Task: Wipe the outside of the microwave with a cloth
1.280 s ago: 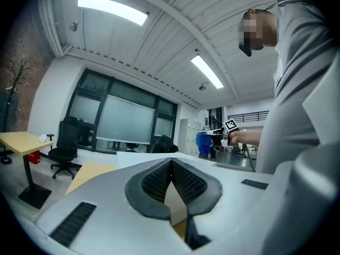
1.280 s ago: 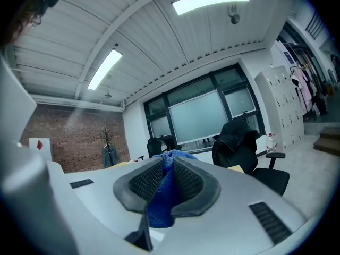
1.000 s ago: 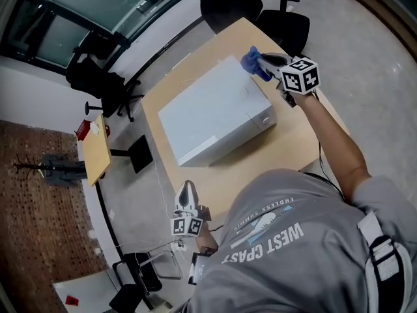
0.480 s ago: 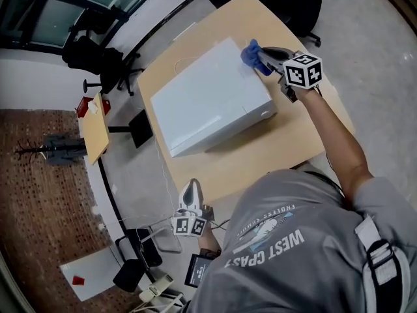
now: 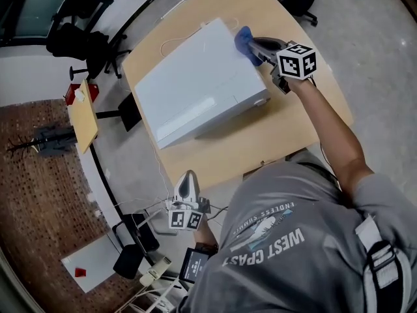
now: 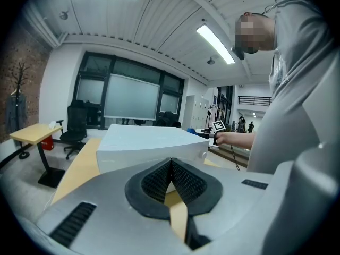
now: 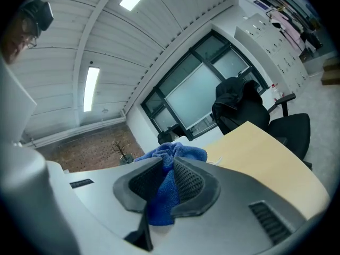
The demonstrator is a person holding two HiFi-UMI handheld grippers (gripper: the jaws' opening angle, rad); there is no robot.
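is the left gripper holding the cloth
No, the blue cloth is pinched in the right gripper; the left gripper jaws are shut with nothing between them.

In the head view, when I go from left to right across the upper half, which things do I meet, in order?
small side table → microwave → blue cloth → marker cube
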